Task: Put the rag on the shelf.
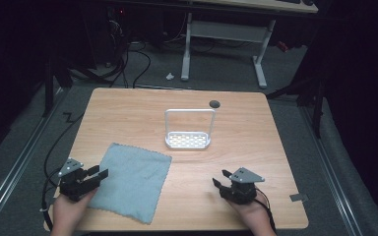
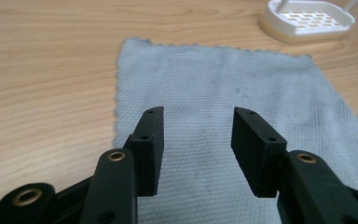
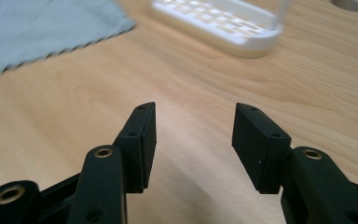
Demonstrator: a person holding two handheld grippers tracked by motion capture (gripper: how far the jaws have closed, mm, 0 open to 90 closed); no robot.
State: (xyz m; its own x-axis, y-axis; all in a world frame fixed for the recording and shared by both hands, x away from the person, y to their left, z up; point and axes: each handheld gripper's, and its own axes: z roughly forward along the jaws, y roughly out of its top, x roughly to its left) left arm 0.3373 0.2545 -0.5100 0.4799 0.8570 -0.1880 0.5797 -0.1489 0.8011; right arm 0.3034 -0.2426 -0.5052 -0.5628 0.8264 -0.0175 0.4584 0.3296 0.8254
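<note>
- Your left gripper [image 1: 100, 175] has its jaws spread wide with nothing between them; in the left gripper view they hang just over the near left part of the pale blue, zigzag-edged woven cloth [image 2: 233, 93], and I cannot tell whether they touch it.
- Your right gripper [image 1: 220, 178] also stands with its jaws apart and empty, over bare wood near the table's front edge, toward the right corner, well apart from the cloth.
- The cloth [image 1: 130, 180] lies spread flat and unfolded near the front left corner of the light wooden table [image 1: 128, 110], turned a little askew, its near corner close to the front edge.
- Beyond both grippers, about the middle of the table, stands a small white plastic rack with a slotted base and a tall hoop handle [image 1: 188, 140]; it is empty and clear of the cloth.
- A dark round hole [image 1: 214, 103] sits in the tabletop toward the back edge.
- My reading: the work on the cloth has not yet begun. Nothing is gripped, no edge is lifted, no fold is made.
- What is left is everything: you probably need to take an edge or corner with the left jaws first, and bring the right gripper across.
</note>
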